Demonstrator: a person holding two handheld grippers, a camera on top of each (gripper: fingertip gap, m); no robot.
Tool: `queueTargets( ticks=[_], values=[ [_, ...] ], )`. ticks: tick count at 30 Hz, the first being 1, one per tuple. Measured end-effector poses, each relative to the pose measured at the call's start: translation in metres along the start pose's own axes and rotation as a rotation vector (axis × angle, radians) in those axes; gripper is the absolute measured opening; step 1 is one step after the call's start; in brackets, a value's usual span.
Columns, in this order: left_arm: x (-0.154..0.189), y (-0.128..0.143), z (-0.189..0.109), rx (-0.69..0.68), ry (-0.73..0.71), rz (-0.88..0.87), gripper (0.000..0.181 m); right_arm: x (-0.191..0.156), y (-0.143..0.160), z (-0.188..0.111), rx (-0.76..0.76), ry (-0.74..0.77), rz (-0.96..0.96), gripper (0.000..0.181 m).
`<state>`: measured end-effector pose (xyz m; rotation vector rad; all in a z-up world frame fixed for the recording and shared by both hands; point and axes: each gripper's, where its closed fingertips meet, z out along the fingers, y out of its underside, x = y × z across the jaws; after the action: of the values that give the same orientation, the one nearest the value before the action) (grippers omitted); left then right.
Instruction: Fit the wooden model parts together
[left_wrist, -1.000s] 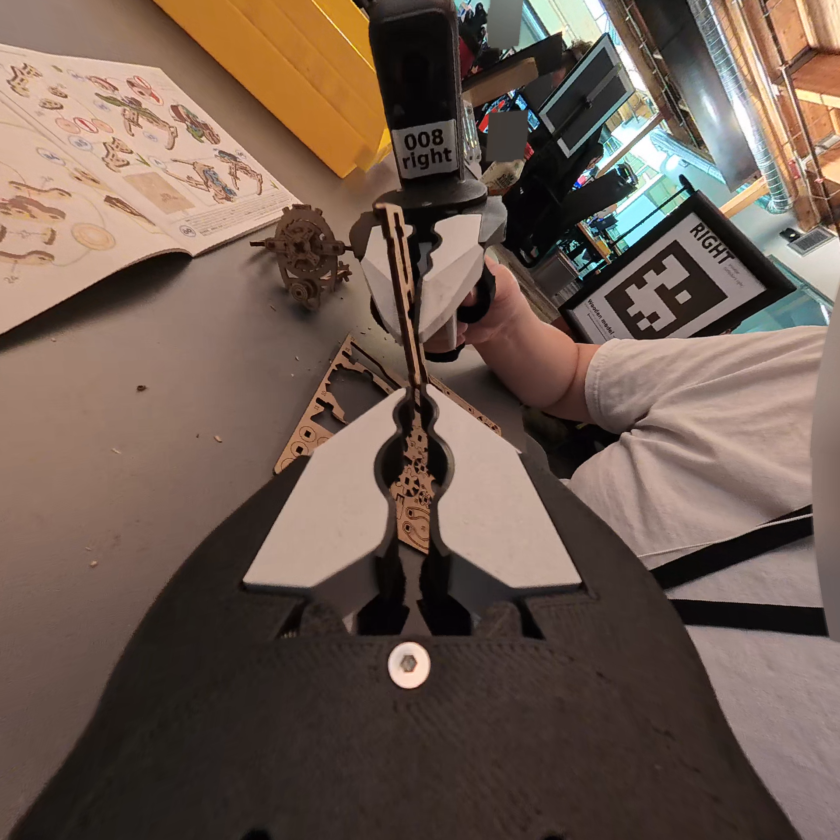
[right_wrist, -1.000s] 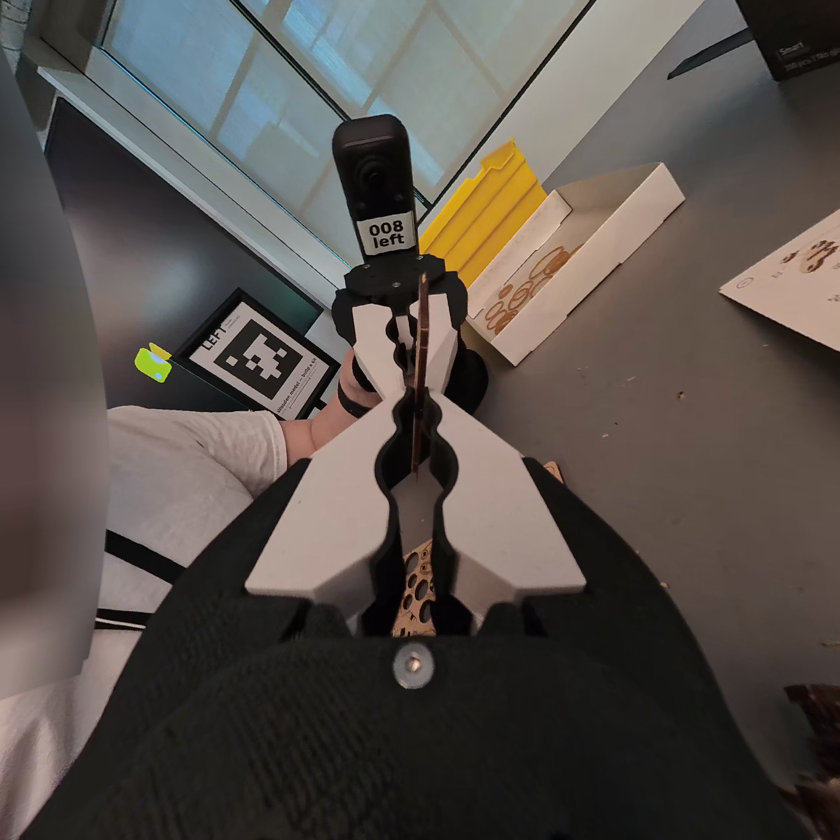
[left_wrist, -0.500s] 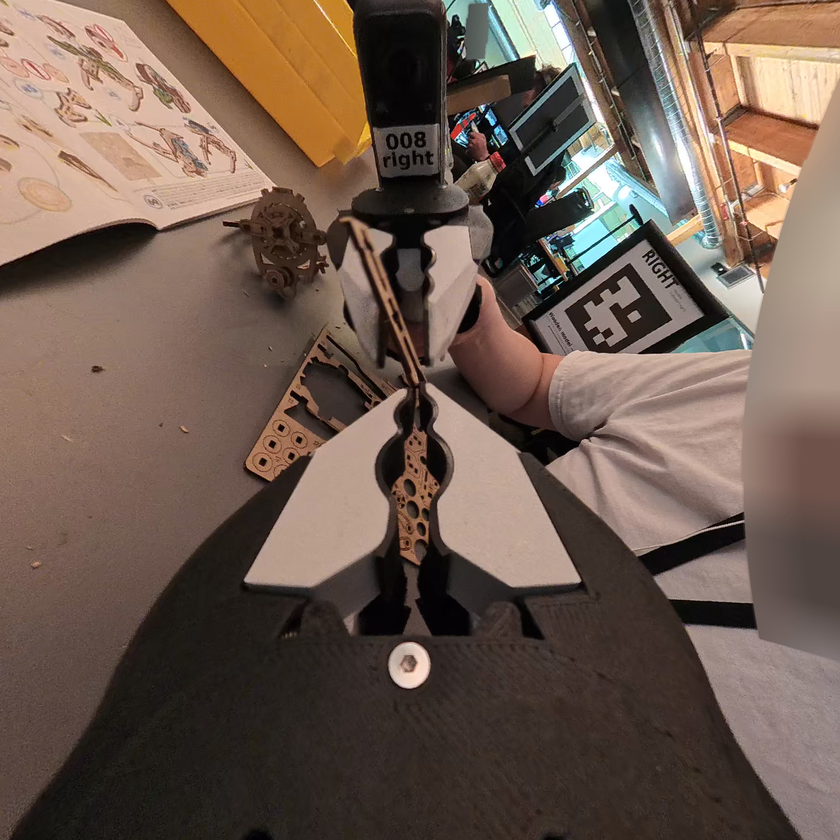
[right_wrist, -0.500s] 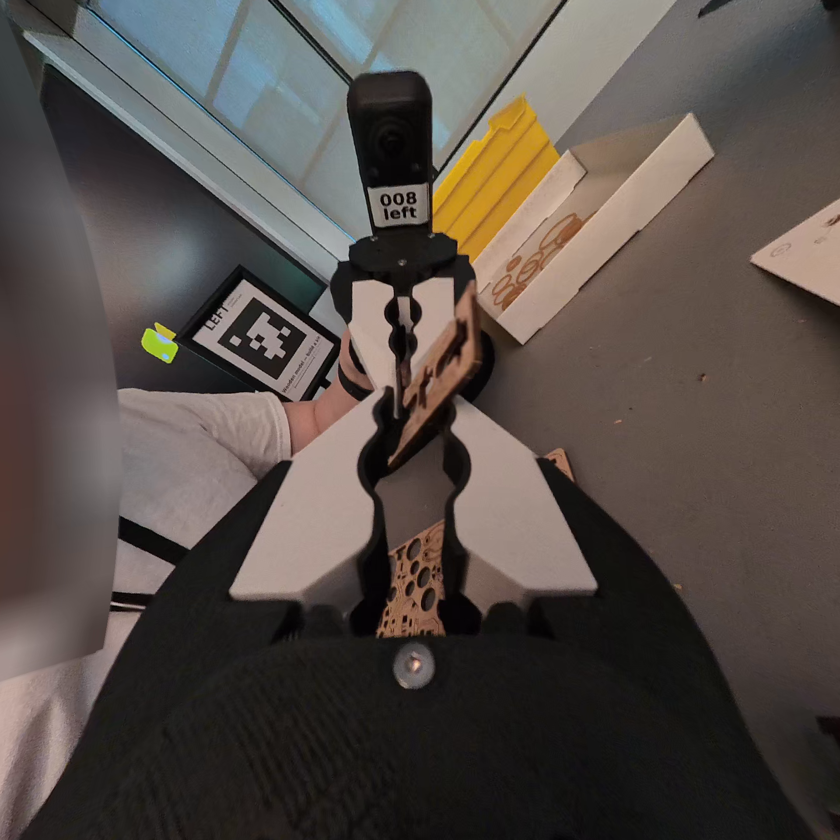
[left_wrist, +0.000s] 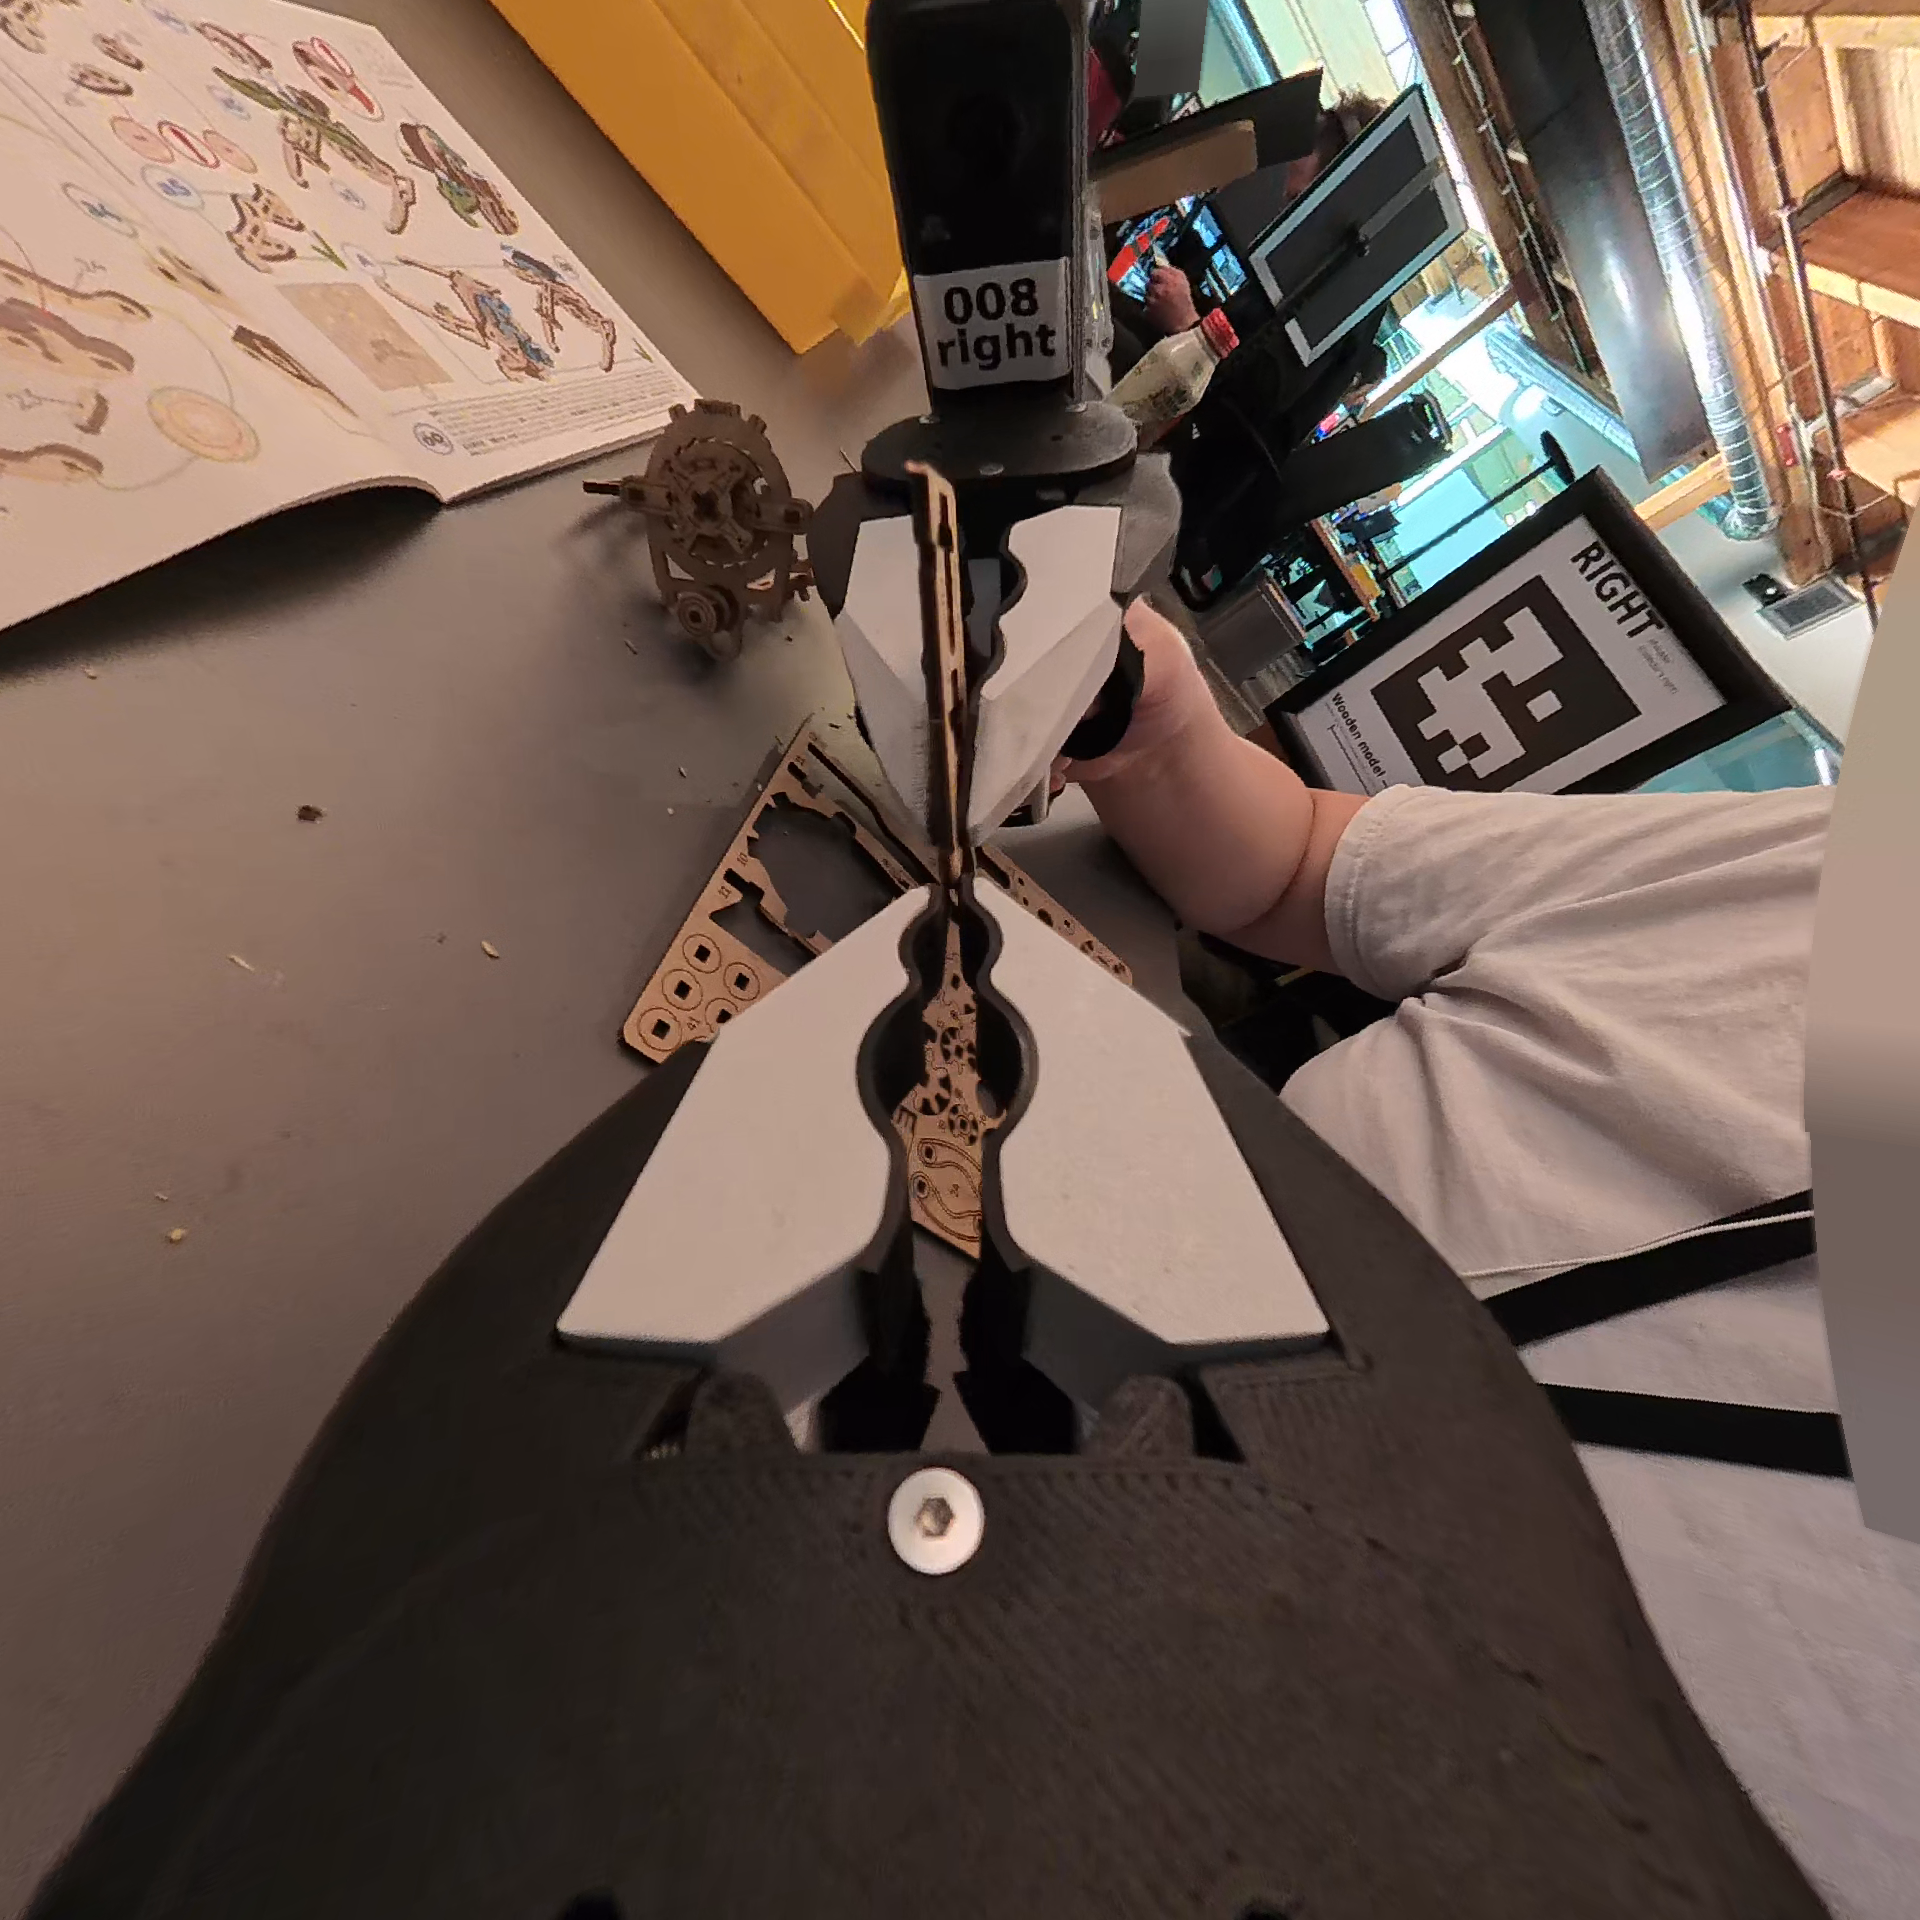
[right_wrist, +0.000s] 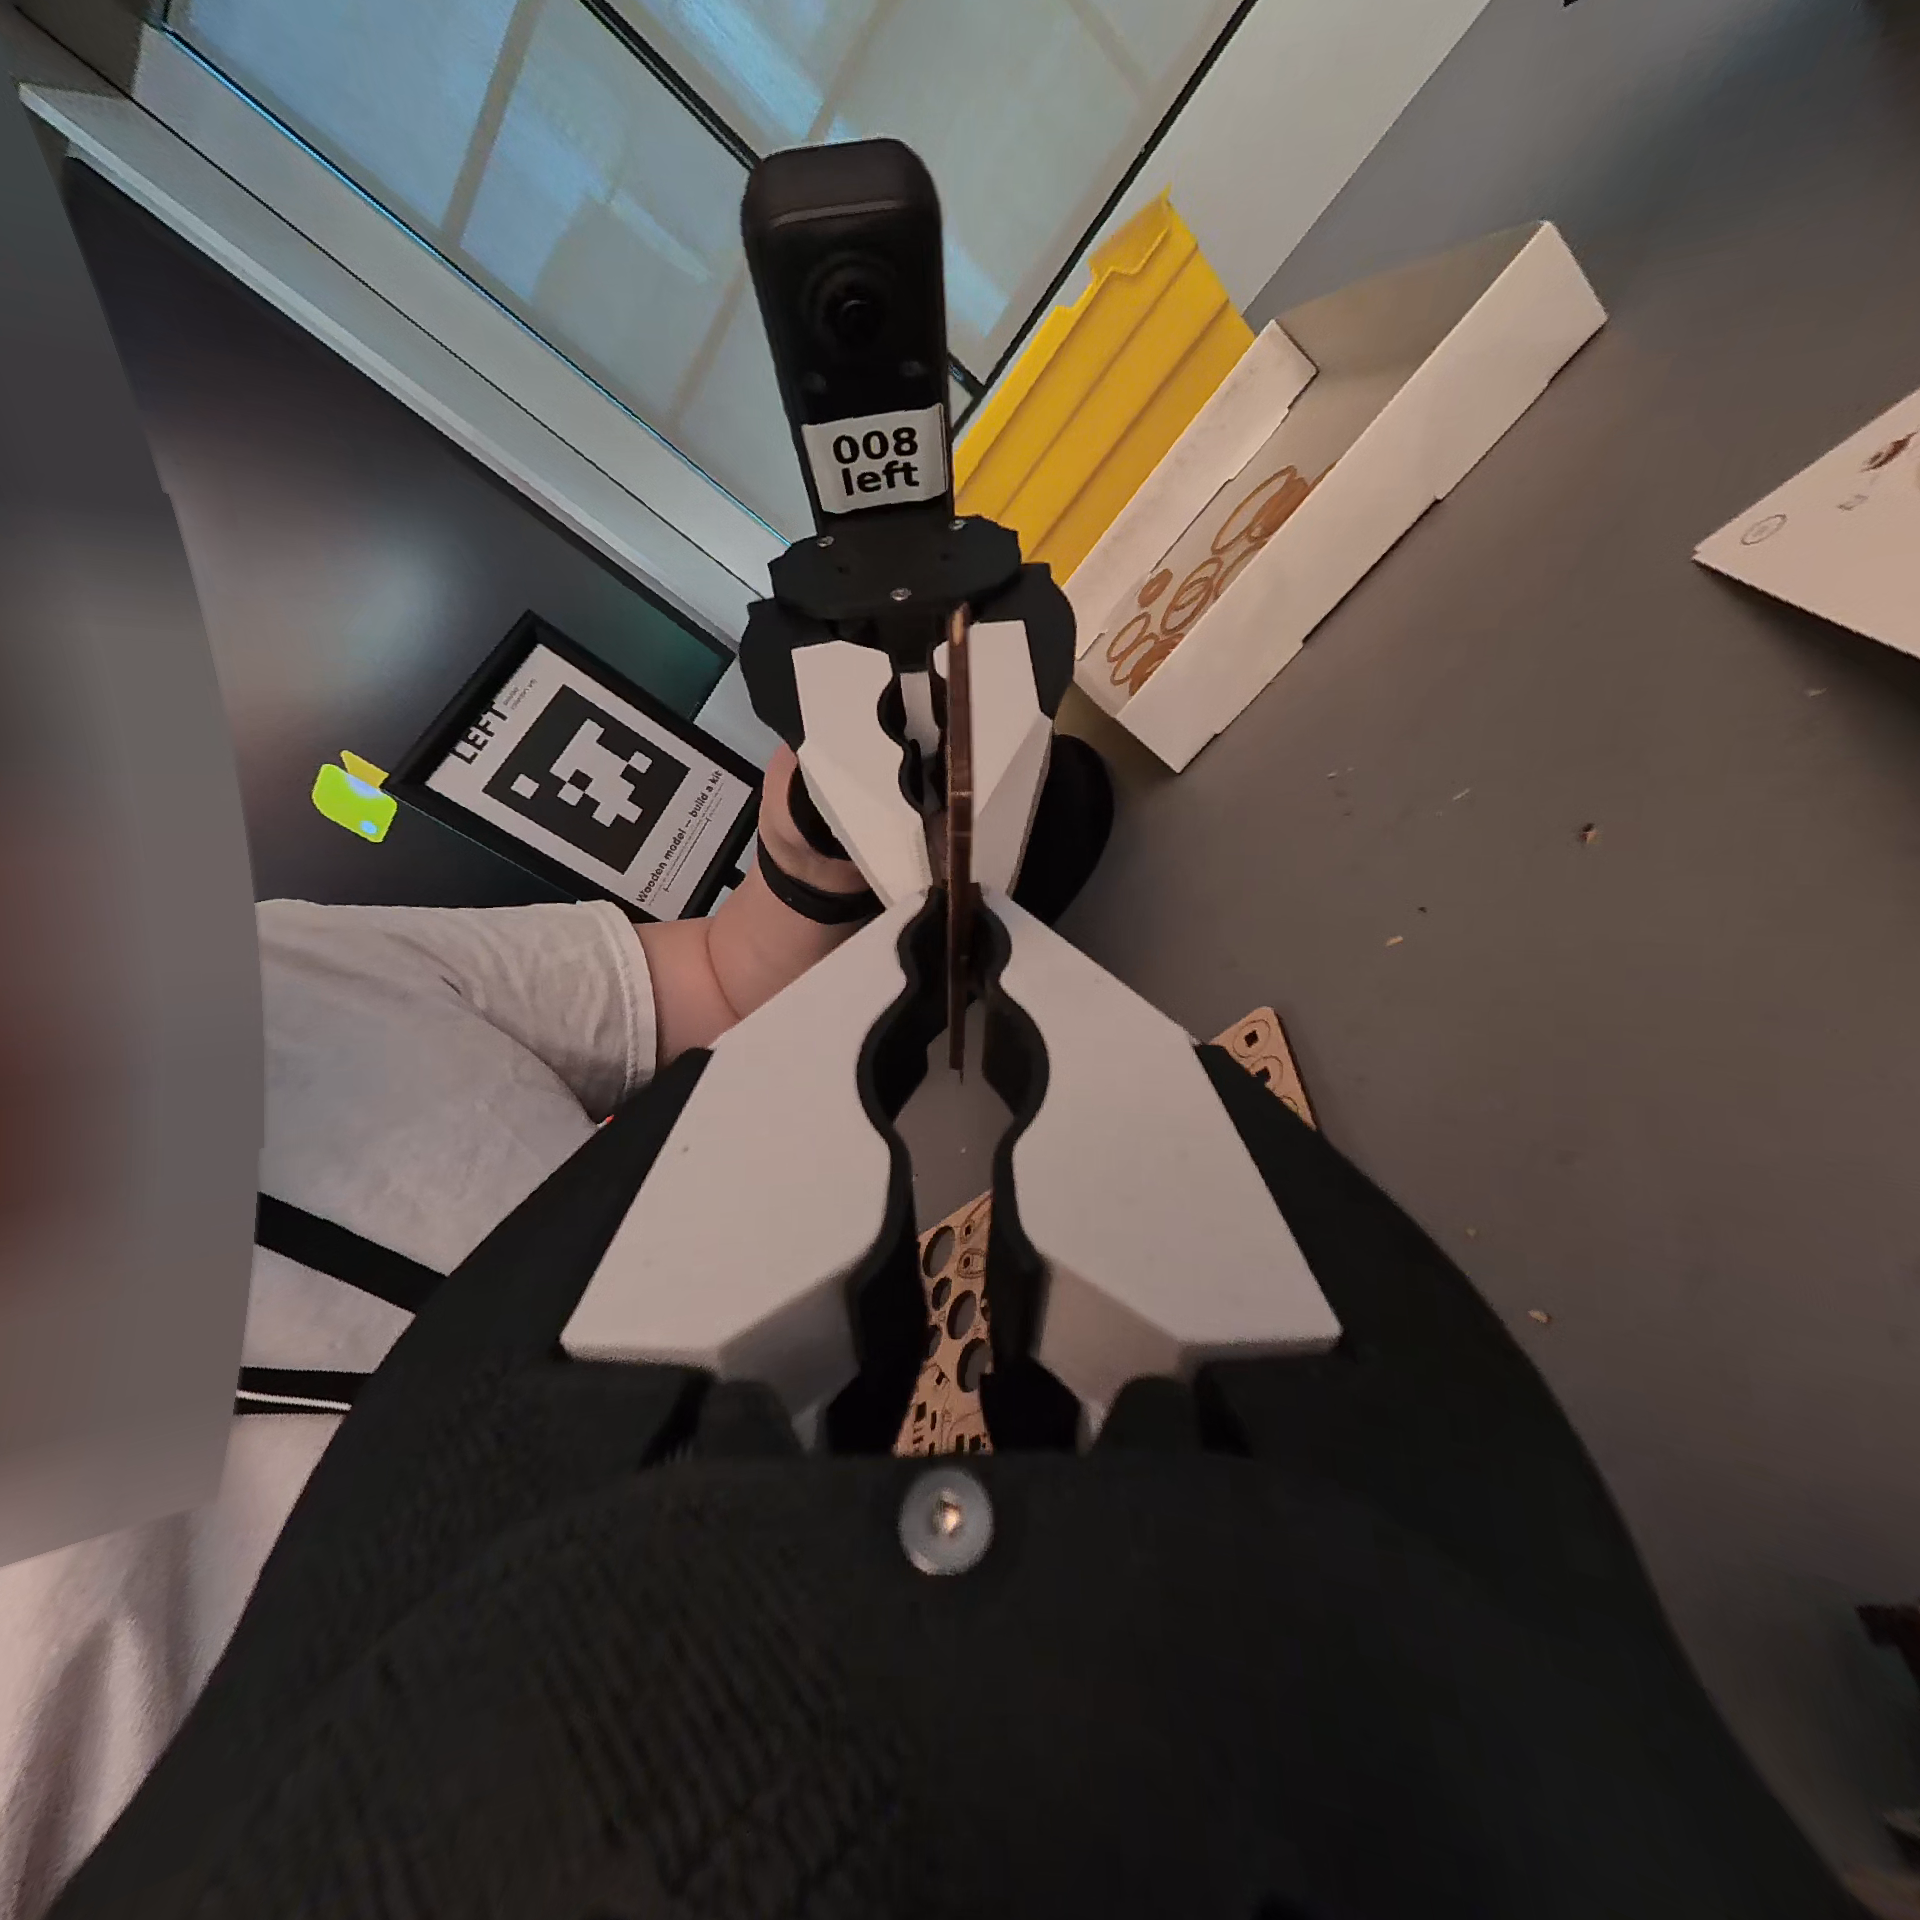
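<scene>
A thin flat wooden part (left_wrist: 943, 665) is seen edge-on, held in the air between my two grippers, which point at each other tip to tip. My left gripper (left_wrist: 951, 906) is shut on its near end. My right gripper (right_wrist: 952, 920) is shut on the same part (right_wrist: 960, 790), whose lower edge reaches into the hollow between the fingers. The right gripper also shows in the left wrist view (left_wrist: 951, 831), and the left gripper in the right wrist view (right_wrist: 935, 883). A small assembled gear model (left_wrist: 717, 540) stands on the grey table (left_wrist: 312, 935).
A laser-cut wooden parts sheet (left_wrist: 769, 914) lies on the table under the grippers. An open instruction booklet (left_wrist: 260, 260) and yellow bins (left_wrist: 727, 135) lie beyond. A white box (right_wrist: 1351, 499) holds wooden rings. The person's arm (left_wrist: 1247, 831) is at the right.
Half a second ago the part was twisted and showed its broad face in the right wrist view, with the right fingers a little wider. Now it is edge-on again and the fingers are tight.
</scene>
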<state>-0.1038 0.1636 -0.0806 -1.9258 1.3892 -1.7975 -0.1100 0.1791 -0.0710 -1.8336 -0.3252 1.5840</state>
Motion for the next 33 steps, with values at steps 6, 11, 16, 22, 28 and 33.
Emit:
queueTargets(
  ticks=[6, 11, 16, 22, 28, 33],
  values=[
    [-0.001, 0.000, 0.002, -0.002, -0.002, 0.017, 0.000, 0.001, 0.001, -0.001, -0.009, 0.006, -0.010, 0.000],
    [-0.001, 0.000, 0.003, -0.005, -0.012, 0.038, 0.000, 0.001, 0.002, -0.001, -0.015, 0.015, -0.032, 0.001],
    [0.002, -0.002, 0.001, 0.010, 0.019, 0.015, 0.005, -0.004, -0.001, -0.002, 0.003, -0.033, 0.018, 0.000],
    [0.004, 0.000, 0.003, -0.002, 0.028, 0.028, 0.000, -0.003, 0.001, -0.001, -0.003, -0.047, 0.042, 0.000],
    [0.002, 0.002, 0.003, -0.012, 0.018, 0.013, 0.000, -0.002, 0.002, -0.001, -0.006, -0.045, 0.041, 0.003],
    [0.003, 0.000, 0.002, 0.003, 0.031, -0.010, 0.000, -0.010, -0.002, -0.002, 0.015, -0.098, 0.072, 0.014]
  ],
)
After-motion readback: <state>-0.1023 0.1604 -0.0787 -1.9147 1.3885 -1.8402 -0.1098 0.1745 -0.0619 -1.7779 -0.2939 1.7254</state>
